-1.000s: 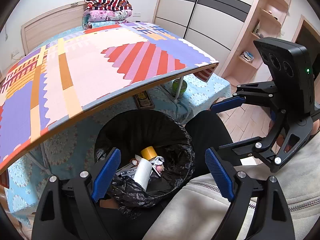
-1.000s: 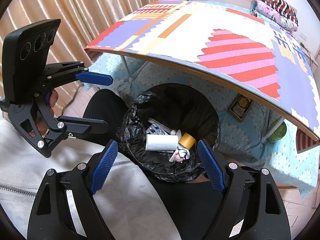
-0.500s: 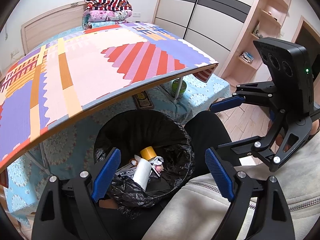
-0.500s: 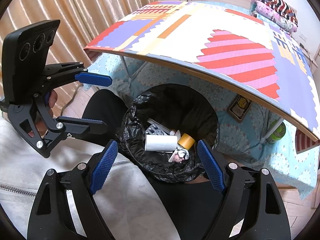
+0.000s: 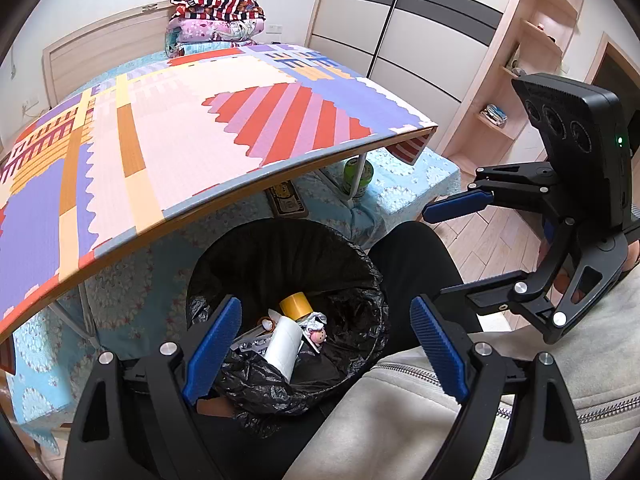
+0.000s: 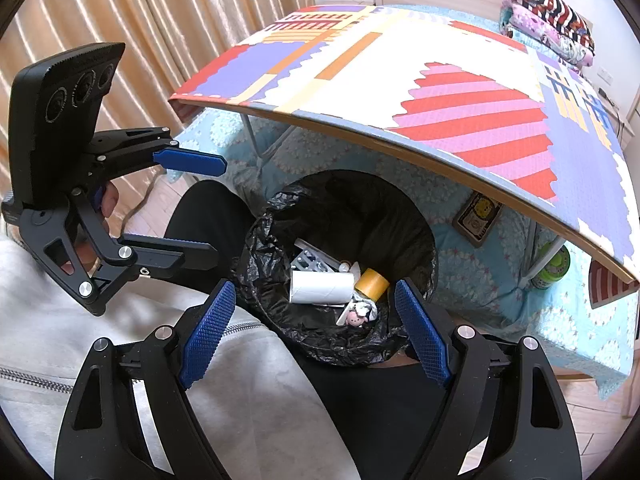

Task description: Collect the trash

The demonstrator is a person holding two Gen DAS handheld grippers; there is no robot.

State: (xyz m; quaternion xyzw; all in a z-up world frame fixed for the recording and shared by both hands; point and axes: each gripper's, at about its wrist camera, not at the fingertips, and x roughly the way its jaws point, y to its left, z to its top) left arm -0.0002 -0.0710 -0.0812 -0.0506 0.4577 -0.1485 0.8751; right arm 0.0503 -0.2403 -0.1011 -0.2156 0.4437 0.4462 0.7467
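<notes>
In the bin [image 5: 372, 280] between the person's knees: a paper roll [image 5: 284, 344], tape roll [image 5: 295, 305] and small scraps, just before the bench [image 5: 200, 152] edge, with a can [image 5: 359, 176] and a card [image 5: 286, 200] on the bed [image 5: 400, 176] beneath.

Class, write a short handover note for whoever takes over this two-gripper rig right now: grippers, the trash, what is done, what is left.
Left gripper: open, empty, above the bin.
Right gripper: open, empty, above the bin.
Black-lined bin: holds a white roll, yellow tape roll, blister pack and a small pink figure.
Done: that trash is binned.
Left: no trash visible on the patterned tabletop; check elsewhere.
</notes>
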